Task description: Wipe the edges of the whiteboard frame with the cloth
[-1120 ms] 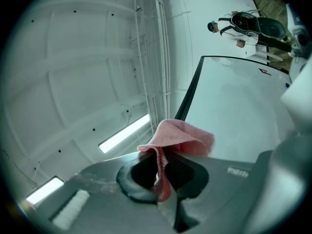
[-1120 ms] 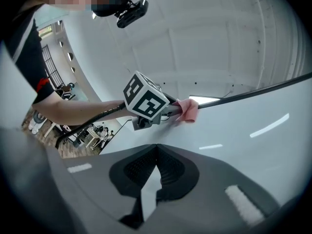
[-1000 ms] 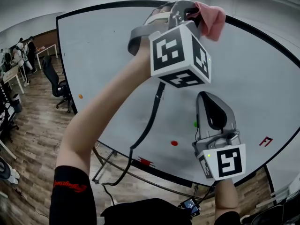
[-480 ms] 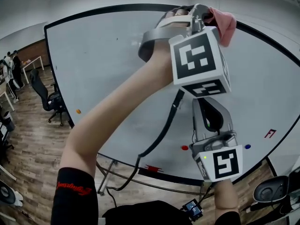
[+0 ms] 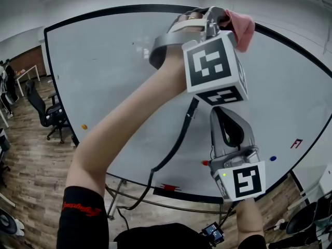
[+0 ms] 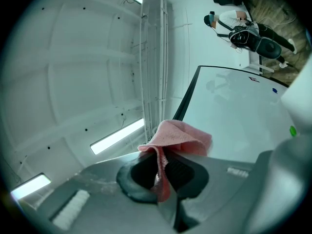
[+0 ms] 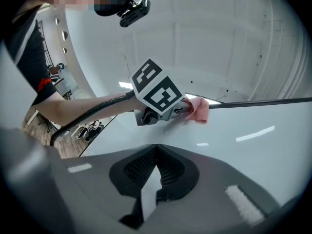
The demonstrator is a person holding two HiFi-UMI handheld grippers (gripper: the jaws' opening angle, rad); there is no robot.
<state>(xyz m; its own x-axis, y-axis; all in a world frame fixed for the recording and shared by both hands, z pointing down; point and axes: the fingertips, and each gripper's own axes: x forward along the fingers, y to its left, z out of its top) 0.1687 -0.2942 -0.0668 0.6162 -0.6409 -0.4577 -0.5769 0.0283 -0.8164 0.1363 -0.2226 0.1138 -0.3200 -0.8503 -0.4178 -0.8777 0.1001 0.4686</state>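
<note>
Spotter: Wood floor (image 5: 31, 165) at lower left, office chair (image 5: 51, 114) beyond it. A big whiteboard (image 5: 109, 77) fills the head view, with a black frame (image 5: 124, 8) all round.

Recorder: Where does the cloth (image 5: 240, 27) sit?

Spotter: Pink, up at the top strip of the frame, right of middle. The left gripper (image 5: 222, 15) is overhead on an outstretched arm, and its fingers (image 6: 183, 172) are clamped on a fold of the cloth.

Recorder: How does it lie in them?

Spotter: A pinched strip runs down between the two pads. The rest bunches out past the tips, toward the board. The right gripper view puts that bunch at the frame's top strip; whether it presses there, cannot tell.

Recorder: And the right gripper (image 5: 230, 122)?

Spotter: Lower, in front of the board's lower half, pointing up it. Fingers (image 7: 170, 167) closed tip to tip, nothing between them. Well below the cloth.

Recorder: Marks on the board?

Spotter: Red dot (image 5: 205, 163) and blue dot (image 5: 273, 158), both low.
</note>
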